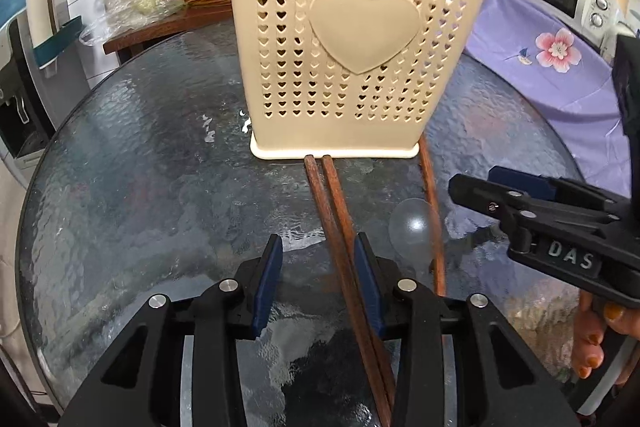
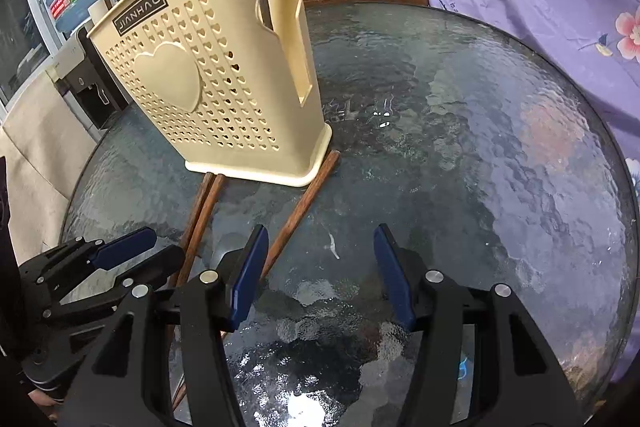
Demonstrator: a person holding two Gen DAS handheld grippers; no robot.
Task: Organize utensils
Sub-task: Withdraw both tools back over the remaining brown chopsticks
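Chopsticks [image 1: 340,227], a dark wooden pair lying side by side, ran straight ahead from between the pads of the left tongs [image 1: 318,283] to the foot of the cream holder [image 1: 344,59]; their far tips met its base. They hugged the right-hand pad, with a clear gap to the left-hand one, so the left tongs stood narrowed around the pair but not yet pressing on it. A third chopstick [image 2: 304,207] lay apart, just to the left of the right tongs [image 2: 320,279], outside the span of their jaws, angling up to the holder's near corner. The right tongs stood moderately wide and empty over the glass counter [image 2: 480,147]. Judged by look, the sticks were light, stiff and thin, with smooth lacquered sides likely to roll or scissor apart on the slick, rippled glass. A grip across both at once, near mid-length or a little toward the thicker end, seemed best, so that the pair would lift level and not pivot. The holder looked like light perforated plastic, easily nudged by a stick's end. Other utensils already stood in its top, beyond the tongs. A clear round object [image 1: 412,227], perhaps a spoon bowl, lay right of the left tongs.
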